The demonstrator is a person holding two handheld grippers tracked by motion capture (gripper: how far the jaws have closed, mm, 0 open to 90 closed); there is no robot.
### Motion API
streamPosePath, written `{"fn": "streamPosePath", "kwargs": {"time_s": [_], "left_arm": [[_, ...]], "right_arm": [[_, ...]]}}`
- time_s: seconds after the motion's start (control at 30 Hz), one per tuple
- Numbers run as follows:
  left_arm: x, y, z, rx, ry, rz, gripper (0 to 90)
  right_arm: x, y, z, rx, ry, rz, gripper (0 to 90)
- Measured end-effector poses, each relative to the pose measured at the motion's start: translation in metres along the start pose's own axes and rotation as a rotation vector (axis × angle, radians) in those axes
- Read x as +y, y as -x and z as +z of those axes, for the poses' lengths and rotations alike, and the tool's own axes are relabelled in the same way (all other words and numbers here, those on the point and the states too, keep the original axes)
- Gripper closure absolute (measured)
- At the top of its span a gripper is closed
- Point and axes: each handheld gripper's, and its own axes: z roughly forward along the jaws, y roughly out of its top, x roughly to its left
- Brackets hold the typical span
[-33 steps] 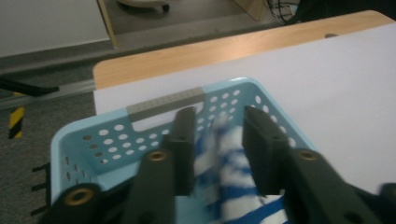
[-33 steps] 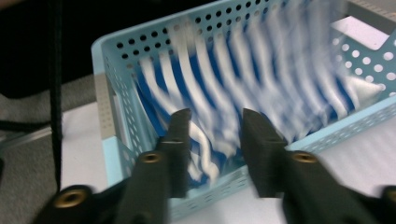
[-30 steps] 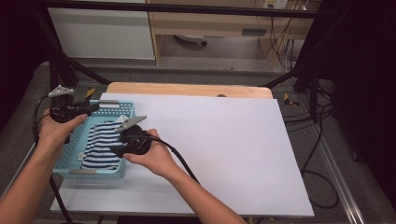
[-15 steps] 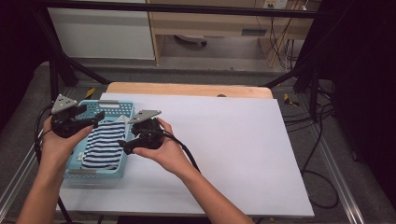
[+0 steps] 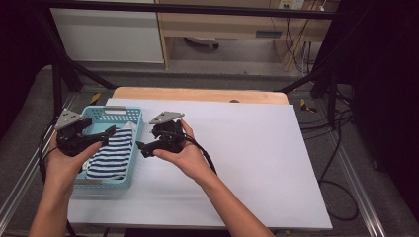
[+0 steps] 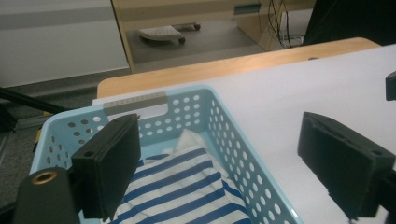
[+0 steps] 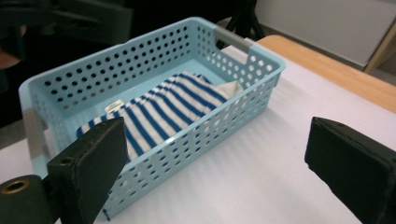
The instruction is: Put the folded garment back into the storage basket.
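At nine o'clock on my bench: striped folded cloth [image 5: 112, 152] inside blue basket [image 5: 114, 116]; soft, light, I'd pinch a fold. Left gripper [image 5: 101, 136] and right gripper [image 5: 143, 147] both agape, empty.

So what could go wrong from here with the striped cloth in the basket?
The left gripper and right gripper both hang open, holding nothing. The striped cloth lies folded low inside the blue basket, so reaching fingers might strike the perforated wall. The light basket sits near the table's left edge and could slide off.
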Motion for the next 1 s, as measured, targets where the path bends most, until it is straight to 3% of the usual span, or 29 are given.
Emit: {"fn": "streamPosePath", "kwargs": {"time_s": [0.23,0.77,1.0], "left_arm": [[-0.001,0.001,-0.005,-0.010,0.008,-0.011,8.1],[0.001,0.011,-0.008,-0.037,0.019,0.003,6.0],[0.000,0.014,-0.006,-0.044,0.011,0.009,6.0]], "right_arm": [[0.004,0.005,-0.006,-0.037,0.055,0.024,6.3],[0.010,0.026,-0.029,-0.023,0.094,0.020,5.8],[0.010,0.036,-0.041,-0.038,0.107,0.006,6.2]]}}
